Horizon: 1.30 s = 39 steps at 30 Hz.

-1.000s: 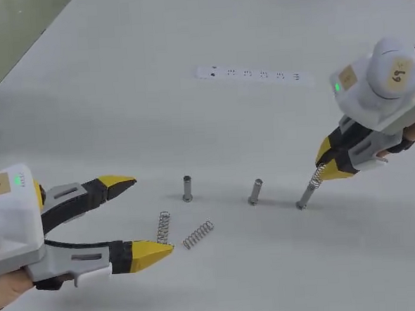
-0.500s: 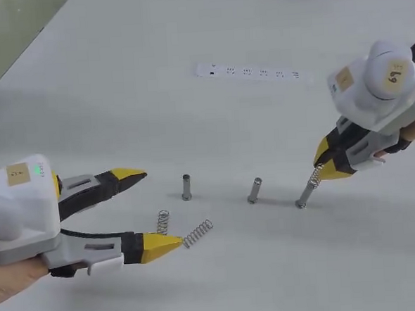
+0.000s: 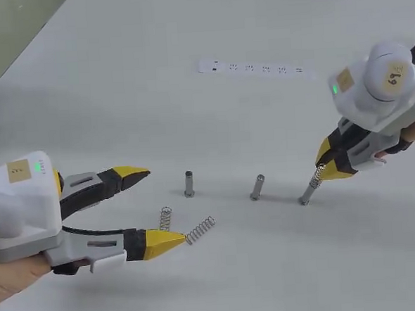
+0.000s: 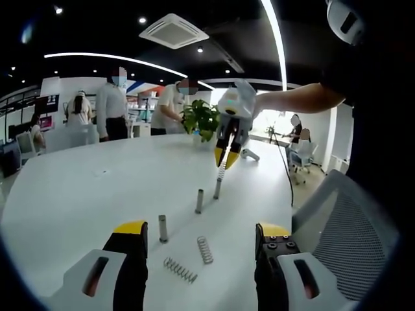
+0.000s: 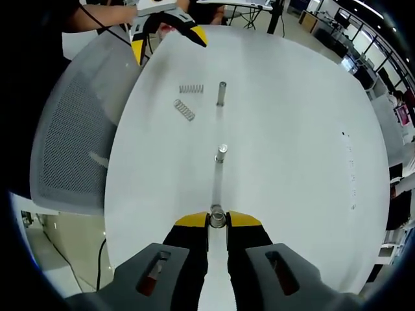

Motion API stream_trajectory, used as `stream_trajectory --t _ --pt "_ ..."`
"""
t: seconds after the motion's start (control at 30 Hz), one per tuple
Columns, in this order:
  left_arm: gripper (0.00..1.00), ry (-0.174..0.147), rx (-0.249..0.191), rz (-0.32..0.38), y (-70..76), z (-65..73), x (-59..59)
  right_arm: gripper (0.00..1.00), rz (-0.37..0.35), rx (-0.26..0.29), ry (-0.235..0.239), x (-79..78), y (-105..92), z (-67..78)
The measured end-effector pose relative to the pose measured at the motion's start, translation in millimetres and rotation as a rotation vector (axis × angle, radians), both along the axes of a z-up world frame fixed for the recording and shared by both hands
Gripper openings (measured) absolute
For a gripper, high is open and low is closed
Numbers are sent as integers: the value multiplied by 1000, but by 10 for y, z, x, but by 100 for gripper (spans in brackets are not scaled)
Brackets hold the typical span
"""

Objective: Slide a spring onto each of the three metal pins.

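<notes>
The right gripper (image 3: pixel 326 168), centre right in the head view, has its jaws pinched narrow on a spring (image 3: pixel 316 175) at the top of the rightmost pin (image 3: pixel 307 193). The left gripper (image 3: pixel 168 204), lower left, is spread wide, with two loose springs (image 3: pixel 165 218) on the table (image 3: pixel 118 76) just ahead. They are probably light, squashy and prone to roll, so best nipped mid-coil. Both hands reach in low, with jaws angled down

Two springs (image 3: pixel 199 230) loose near left pin (image 3: pixel 189 184); third spring (image 3: pixel 317 174) on right pin (image 3: pixel 307 194)
</notes>
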<state>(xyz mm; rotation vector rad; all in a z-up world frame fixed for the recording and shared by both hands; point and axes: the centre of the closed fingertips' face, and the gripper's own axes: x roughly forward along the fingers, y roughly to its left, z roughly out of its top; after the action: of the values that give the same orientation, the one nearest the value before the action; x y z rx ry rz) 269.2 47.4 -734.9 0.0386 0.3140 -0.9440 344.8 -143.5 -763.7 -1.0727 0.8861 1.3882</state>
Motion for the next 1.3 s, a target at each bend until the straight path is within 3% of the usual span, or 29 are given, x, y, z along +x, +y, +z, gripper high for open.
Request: stream_trajectory --t 1.3 --pt "60 6 -1 14 41 2 1 8 -14 -25 18 -27 -74 -375"
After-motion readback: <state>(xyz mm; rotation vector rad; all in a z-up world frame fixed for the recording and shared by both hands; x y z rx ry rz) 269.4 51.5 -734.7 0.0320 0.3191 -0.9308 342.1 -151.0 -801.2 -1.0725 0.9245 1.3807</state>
